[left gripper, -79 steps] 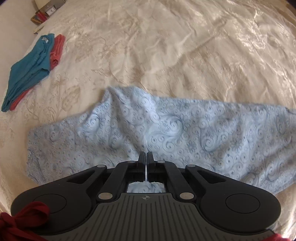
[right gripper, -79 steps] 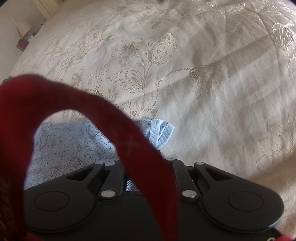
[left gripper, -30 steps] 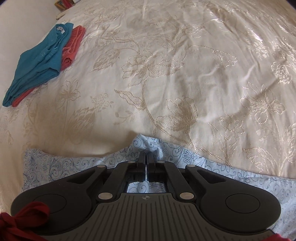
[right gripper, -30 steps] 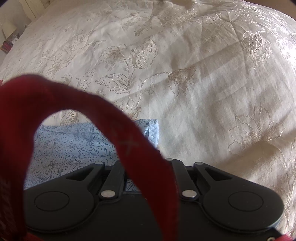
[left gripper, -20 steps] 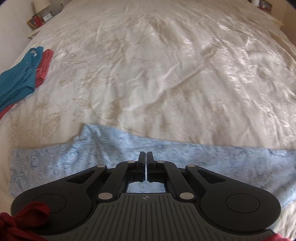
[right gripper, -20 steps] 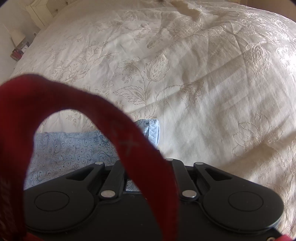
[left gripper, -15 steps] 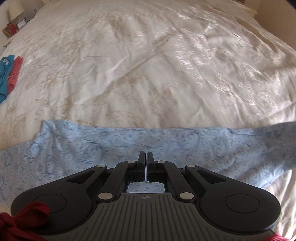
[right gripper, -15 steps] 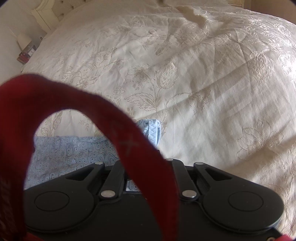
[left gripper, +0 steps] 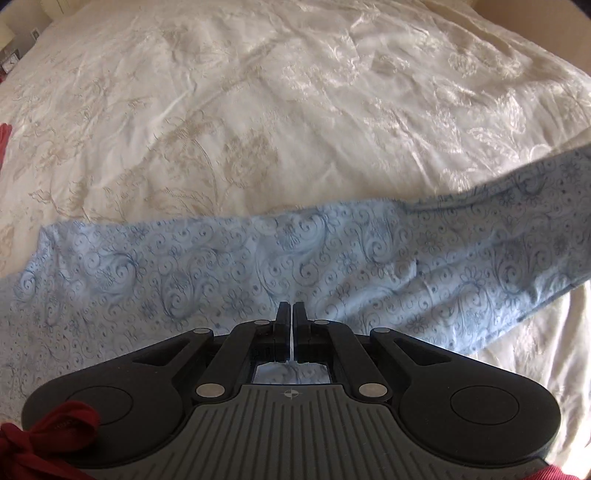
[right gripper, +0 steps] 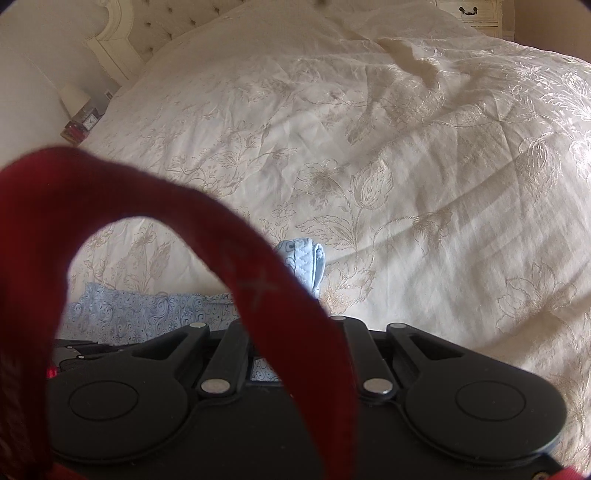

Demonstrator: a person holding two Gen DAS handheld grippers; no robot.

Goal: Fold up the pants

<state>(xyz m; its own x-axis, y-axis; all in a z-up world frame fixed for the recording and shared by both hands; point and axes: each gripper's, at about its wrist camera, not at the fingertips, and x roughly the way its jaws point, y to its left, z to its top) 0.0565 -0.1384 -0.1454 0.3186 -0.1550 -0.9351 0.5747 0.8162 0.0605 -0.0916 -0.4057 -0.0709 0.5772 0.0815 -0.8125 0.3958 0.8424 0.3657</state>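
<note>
Light blue pants (left gripper: 258,258) with a dark swirl print stretch across the left wrist view over the cream bedspread (left gripper: 295,110). Their right end rises off the bed toward the frame edge. My left gripper (left gripper: 291,314) is shut, pinching a thin layer of the pants at their near edge. In the right wrist view a bunched, quilted band of the pants (right gripper: 308,262) sticks up just beyond my right gripper (right gripper: 297,312). A red strap (right gripper: 147,192) hides its fingers. The band stays with that gripper, so it is held. More of the pants (right gripper: 147,314) trails off to the left.
The embroidered bedspread (right gripper: 406,166) fills both views. A tufted headboard (right gripper: 122,48), a lamp (right gripper: 74,98) and a nightstand with a clock (right gripper: 83,125) are at the far left. A dresser (right gripper: 469,11) stands at the top right. A red garment (left gripper: 3,144) shows at the left edge.
The left gripper swung sideways with the pants. The teal and red garments slid out at the left and the pants now span the view. The right gripper rose with the band, bringing the headboard into view.
</note>
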